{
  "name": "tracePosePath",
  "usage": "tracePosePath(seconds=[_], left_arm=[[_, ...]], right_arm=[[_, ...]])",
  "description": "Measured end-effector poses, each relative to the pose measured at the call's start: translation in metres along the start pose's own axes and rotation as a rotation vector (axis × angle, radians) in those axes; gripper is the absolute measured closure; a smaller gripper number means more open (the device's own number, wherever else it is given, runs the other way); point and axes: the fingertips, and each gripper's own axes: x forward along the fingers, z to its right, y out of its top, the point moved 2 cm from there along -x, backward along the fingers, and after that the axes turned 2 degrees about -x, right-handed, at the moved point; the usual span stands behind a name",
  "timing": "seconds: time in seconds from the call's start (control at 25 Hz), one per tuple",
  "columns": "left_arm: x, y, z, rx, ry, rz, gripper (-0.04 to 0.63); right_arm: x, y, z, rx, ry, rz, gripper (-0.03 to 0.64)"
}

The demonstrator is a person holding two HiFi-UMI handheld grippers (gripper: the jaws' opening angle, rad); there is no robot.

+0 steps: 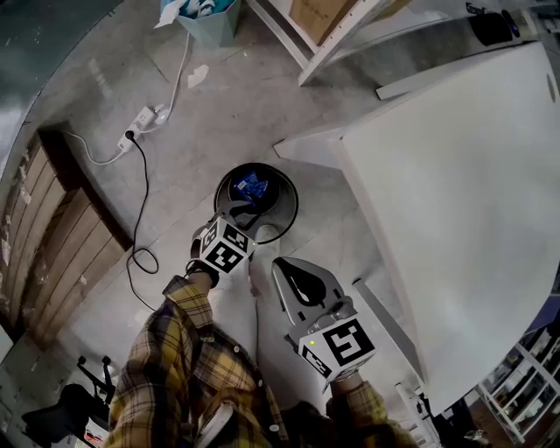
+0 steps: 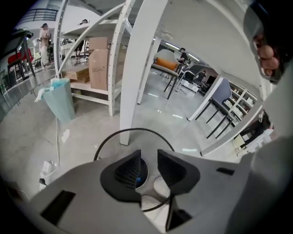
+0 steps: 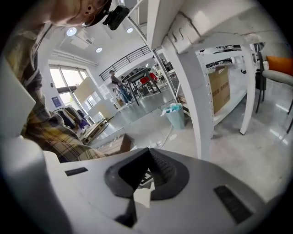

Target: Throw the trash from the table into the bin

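A round black mesh bin stands on the grey floor beside the white table; blue trash lies inside it. My left gripper hangs over the bin's near rim, pointing steeply down. In the left gripper view its jaws stand apart with nothing between them, and the bin's rim and a blue scrap show below. My right gripper hovers over the floor to the right of the bin, near the table's edge. Its jaws meet at the tips, empty.
A teal waste basket with paper stands at the far side, with a paper scrap on the floor nearby. A power strip with a black cable lies left of the bin. Wooden boards sit at left. A white table leg rises behind the bin.
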Motion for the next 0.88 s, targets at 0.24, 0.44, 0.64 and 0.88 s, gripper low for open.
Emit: tracePosePath(seconds=[0.24, 0.44, 0.64, 0.88], left_arm=[[-0.073, 0.056, 0.02, -0.05, 0.027, 0.104, 0.538], [-0.162, 0.107, 0.045, -0.147, 0.048, 0.23, 0.571], [-0.258, 0.169, 0.087, -0.177, 0.033, 0.351, 0.572], [-0.364, 0.272, 0.139, -0.038, -0.016, 0.516, 0.572]], right_arm=[[-0.033, 0.047, -0.035, -0.011, 0.028, 0.011, 0.618], [-0.074, 0.094, -0.069, -0.052, 0.037, 0.033, 0.618], [-0.134, 0.153, -0.096, -0.081, 0.002, 0.095, 0.618], [-0.21, 0.232, -0.111, -0.136, -0.102, 0.249, 0.618]])
